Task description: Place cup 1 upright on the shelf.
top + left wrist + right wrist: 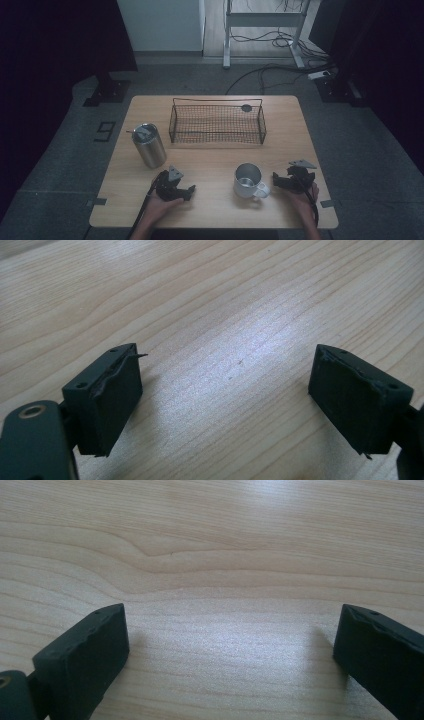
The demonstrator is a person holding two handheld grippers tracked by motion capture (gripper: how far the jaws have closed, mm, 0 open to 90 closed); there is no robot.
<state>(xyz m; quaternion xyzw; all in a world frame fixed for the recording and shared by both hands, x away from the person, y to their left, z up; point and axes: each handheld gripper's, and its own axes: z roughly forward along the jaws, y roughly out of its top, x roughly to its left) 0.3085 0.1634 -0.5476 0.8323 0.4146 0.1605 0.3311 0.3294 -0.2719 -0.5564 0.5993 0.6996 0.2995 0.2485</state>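
Right claw (pixel 278 181): wide open, nothing in it, low over the table (pixel 215 165), just to the right of the mug (pixel 248 181). Left claw (pixel 190 191): open too, nothing in it, resting near the front edge, a little way below the steel cup (pixel 149 145).

Mug: upright near the front of the table, handle (pixel 261 191) turned to the front and right, close to the right claw. Steel cup: upright at the left, near the left end of the basket (pixel 172 125). Basket: at the back, with no cup in it.

Most likely the step now: get hold of the mug with the right claw.

To do it well:
- Keep the right claw open wide until the mug is in between.
- Slide in slowly, one jaw on each side of the wall or the handle.
- Do not bump the mug, or it may slide or tip.
- Go for a spot up near the rim, not the very bottom.
- Squeeze gently, then check for a firm hold.
- Lift straight up, and keep the mug level.
- Keep the left claw out of the way, or use it for the steel cup.
- Look out for the basket's high wire rim on the way over.
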